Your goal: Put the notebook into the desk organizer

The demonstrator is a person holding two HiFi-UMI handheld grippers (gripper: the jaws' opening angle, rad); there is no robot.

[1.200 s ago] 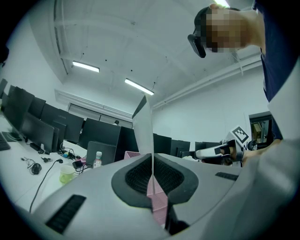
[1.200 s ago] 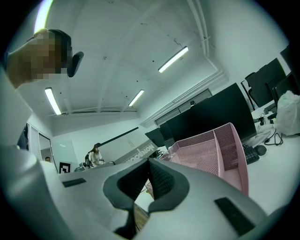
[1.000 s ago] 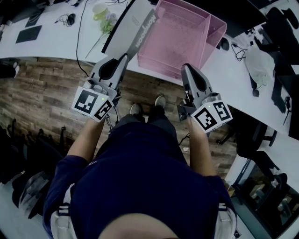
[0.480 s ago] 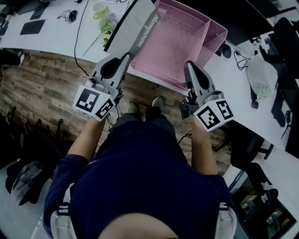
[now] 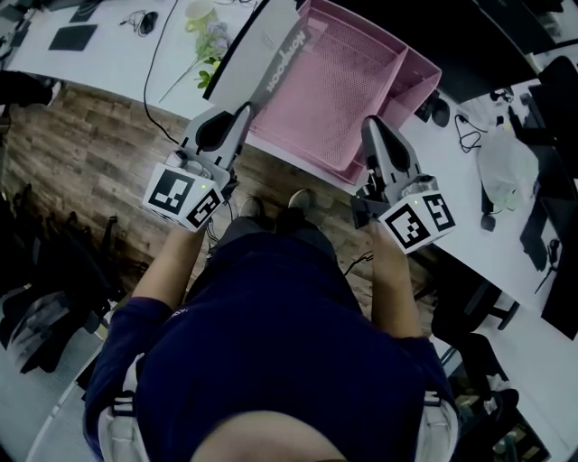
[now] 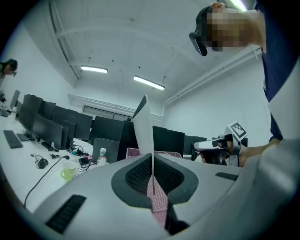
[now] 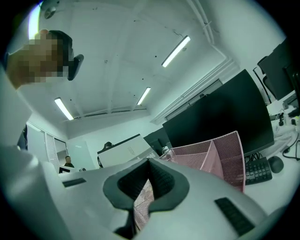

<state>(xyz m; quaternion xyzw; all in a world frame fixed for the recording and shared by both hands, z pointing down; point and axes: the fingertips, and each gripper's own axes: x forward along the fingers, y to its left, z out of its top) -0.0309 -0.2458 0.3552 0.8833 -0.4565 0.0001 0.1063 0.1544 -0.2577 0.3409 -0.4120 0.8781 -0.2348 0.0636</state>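
Head view: left gripper (image 5: 243, 112) with jaws closed on near end of notebook (image 5: 262, 56). Notebook out past the tips, slanted along left wall of organizer (image 5: 336, 90), not inside; touching the rim or just above it, cannot tell. Right gripper (image 5: 370, 123) with jaws closed on near right wall of organizer, pink mesh pinched between the pads in right gripper view. Organizer's near corner out past the desk (image 5: 108, 68) edge, over the floor (image 5: 81, 162).

Around: mug (image 5: 193, 15) and flower sprig (image 5: 212, 38) just left of notebook, cable (image 5: 152, 72) trailing off the desk edge, mouse (image 5: 439, 110) beyond organizer's right corner, pale bag (image 5: 502, 149) further right. Keyboard (image 7: 257, 169) and big monitor (image 7: 220, 117) behind organizer in right gripper view. Bottle (image 6: 102, 156) and a row of dark screens (image 6: 51, 124) in left gripper view, notebook edge-on there, splitting the view.

Materials: organizer of pink wire mesh, tray-shaped, sloped walls, one divider. Notebook flat, thin, pale matte cover, dark print along one side, black back. Gripper shells smooth grey, pads black and ribbed. Desk white, curved edge. Floor wood-plank pattern.
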